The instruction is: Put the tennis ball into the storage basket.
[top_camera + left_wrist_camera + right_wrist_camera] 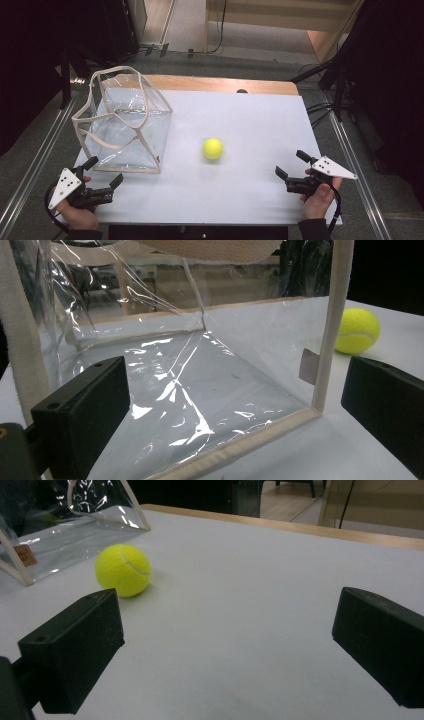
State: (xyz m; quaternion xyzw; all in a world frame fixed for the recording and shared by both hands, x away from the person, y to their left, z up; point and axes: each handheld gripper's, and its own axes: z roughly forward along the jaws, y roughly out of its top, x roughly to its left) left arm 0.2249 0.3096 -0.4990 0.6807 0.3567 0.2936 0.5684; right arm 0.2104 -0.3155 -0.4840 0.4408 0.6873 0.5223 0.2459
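A yellow tennis ball (213,148) lies near the middle of the white table (250,120); it also shows in the right gripper view (123,570) and the left gripper view (357,330). A clear plastic bag with beige trim (125,125) stands upright at the table's left, its mouth upward and handles drooping. My left gripper (103,170) is open at the front left, just before the bag's near face (200,390). My right gripper (292,164) is open at the front right, pointing toward the ball, well short of it. Both hold nothing.
A wooden strip (220,84) runs along the table's far edge, with a small dark spot (242,91) on it. Metal rails (350,165) flank the table on both sides. Dark stands and cables (330,75) sit at the back right.
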